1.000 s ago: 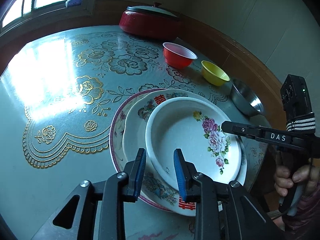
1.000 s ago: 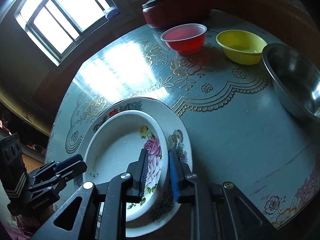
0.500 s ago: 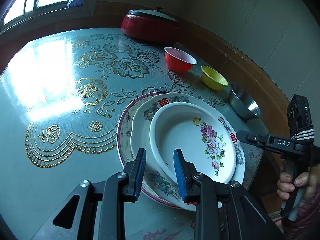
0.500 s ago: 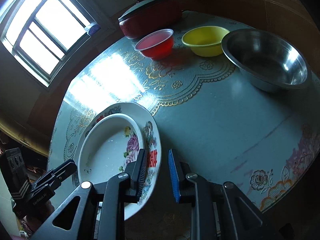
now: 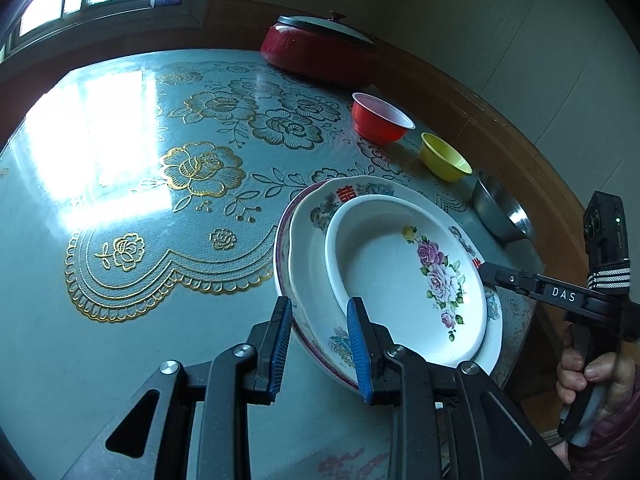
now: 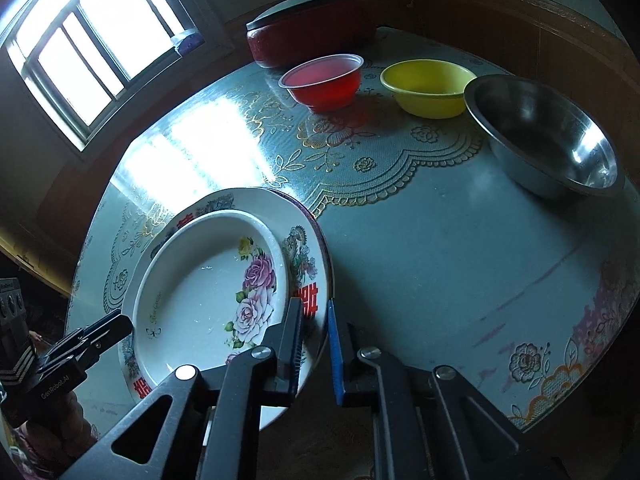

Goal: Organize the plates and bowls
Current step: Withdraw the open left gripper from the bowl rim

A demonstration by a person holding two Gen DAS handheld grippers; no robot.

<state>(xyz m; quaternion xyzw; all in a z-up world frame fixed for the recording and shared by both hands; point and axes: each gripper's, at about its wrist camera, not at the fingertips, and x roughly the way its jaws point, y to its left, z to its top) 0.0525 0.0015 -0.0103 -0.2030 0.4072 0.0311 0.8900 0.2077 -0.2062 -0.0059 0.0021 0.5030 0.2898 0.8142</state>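
Observation:
Three plates are stacked on the round table [image 5: 120, 360]. A white deep plate with roses [image 5: 384, 264] [image 6: 200, 292] sits on a plate with red characters [image 5: 348, 194], which sits on a purple-rimmed plate [image 5: 280, 248]. The left gripper [image 5: 318, 304] [image 6: 120, 320] is open and straddles the stack's near-left rim, with one finger outside the rim and the other over the plates. The right gripper [image 6: 314, 302] [image 5: 486, 270] is closing on the opposite rim, and the rim fills the narrow gap between its pads.
A red bowl [image 6: 324, 84], a yellow bowl [image 6: 428, 88] and a steel bowl [image 6: 548, 140] stand in a row along the far right. A red lidded pot [image 5: 316, 52] sits at the back. The stack overhangs the table edge near the right gripper. A person's hand [image 5: 592, 376] holds that gripper.
The right gripper drew back from over the rose plate, came onto the stack's rim and narrowed its jaws. The left gripper shifted, so the outer rim now lies at its left finger.

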